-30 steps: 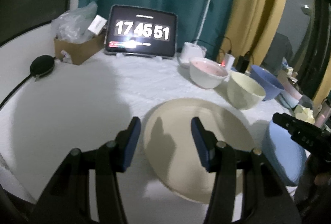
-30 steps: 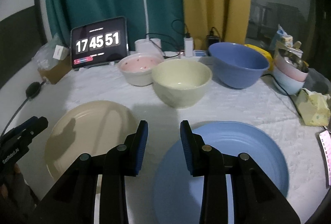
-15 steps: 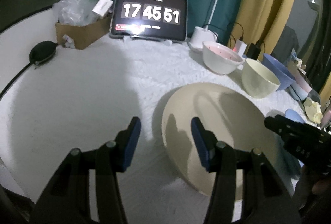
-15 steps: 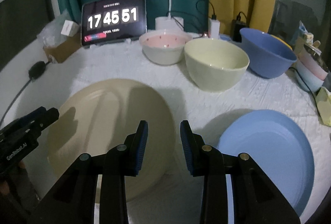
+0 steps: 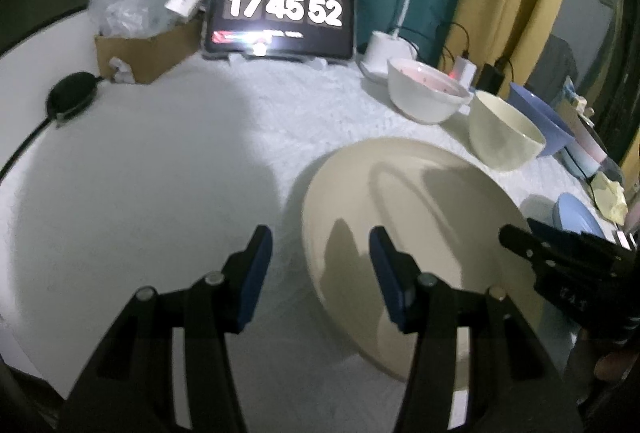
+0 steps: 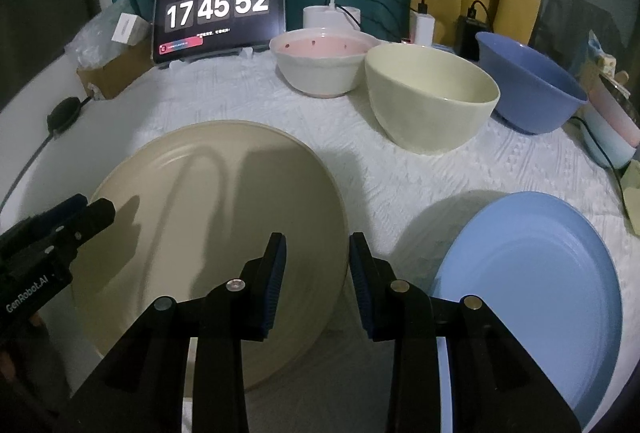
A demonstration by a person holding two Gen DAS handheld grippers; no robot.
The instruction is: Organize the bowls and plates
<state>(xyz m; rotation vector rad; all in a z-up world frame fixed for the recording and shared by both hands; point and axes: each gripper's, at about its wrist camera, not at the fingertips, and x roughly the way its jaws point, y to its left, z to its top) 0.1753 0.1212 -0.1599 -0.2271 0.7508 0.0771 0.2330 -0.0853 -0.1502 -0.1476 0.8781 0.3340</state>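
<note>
Both claws released and empty: left gripper (image 5: 316,257) straddles the round beige plate's (image 6: 208,233) left rim, right gripper (image 6: 316,269) its right rim.

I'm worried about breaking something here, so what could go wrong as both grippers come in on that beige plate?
1. The beige plate lies flat on the white cloth; open jaws straddling its rim may snag the fabric or just push the plate.
2. The left gripper and right gripper flank the same plate, so uneven lifting could tip it.
3. The blue plate and cream bowl sit close by and could get bumped.
</note>
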